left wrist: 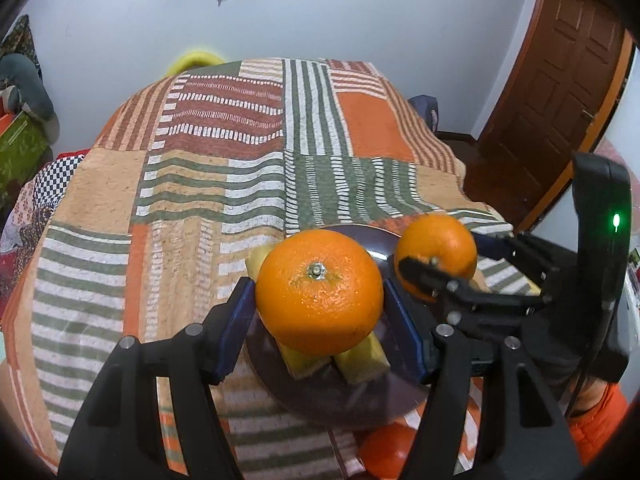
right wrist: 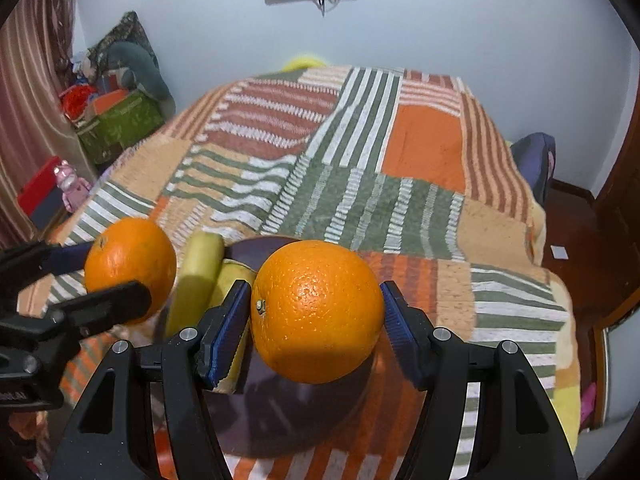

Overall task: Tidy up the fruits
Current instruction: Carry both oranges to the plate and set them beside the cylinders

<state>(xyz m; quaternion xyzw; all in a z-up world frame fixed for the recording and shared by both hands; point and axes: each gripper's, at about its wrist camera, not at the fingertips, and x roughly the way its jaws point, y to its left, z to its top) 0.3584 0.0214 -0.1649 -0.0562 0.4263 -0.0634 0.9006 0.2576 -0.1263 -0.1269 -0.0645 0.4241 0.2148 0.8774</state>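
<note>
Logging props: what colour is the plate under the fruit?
Dark purple plate; right wrist view shows it best.

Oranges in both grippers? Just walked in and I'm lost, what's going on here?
A person is sorting fruit on a bed with two handheld grippers. The left gripper holds one orange and the right gripper holds another orange, both above a dark plate where bananas already lie. Neither orange is set down yet.

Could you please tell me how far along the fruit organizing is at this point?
Done: bananas lie on the dark plate. In hand: the left claw grips one orange and the right claw another, both over the plate. Left: setting both oranges down and letting go.
</note>
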